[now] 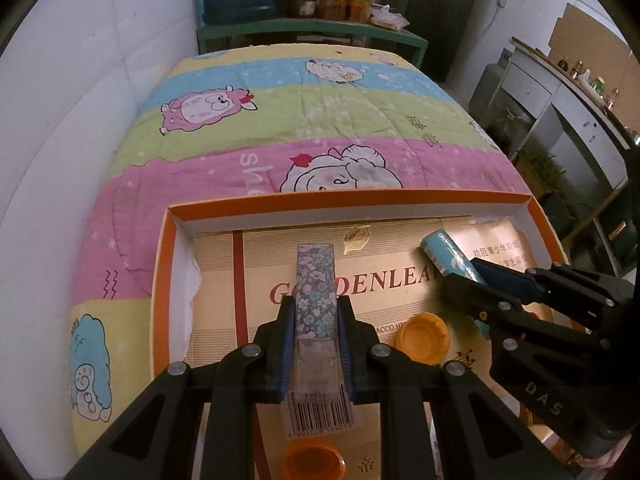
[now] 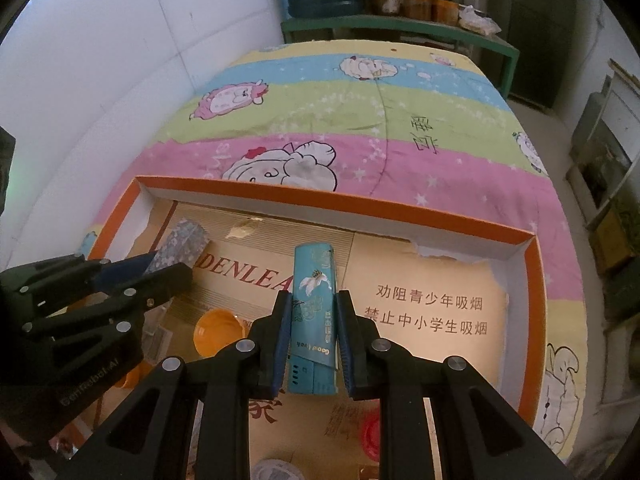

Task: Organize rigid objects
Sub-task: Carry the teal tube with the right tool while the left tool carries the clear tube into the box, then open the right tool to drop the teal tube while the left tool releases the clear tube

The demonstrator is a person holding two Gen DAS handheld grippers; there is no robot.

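Left hand-held gripper (image 1: pixel 316 320) is clenching a floral box (image 1: pixel 315 280), holding it over the tray (image 1: pixel 348 200) near its left side. Right hand-held gripper (image 2: pixel 312 322) is clenching a teal box (image 2: pixel 313 304) over the tray's middle. Orange cap (image 1: pixel 424 338) is lying on the tray's cardboard between them. Tray is sitting on the bed (image 1: pixel 320 112) at its near edge.
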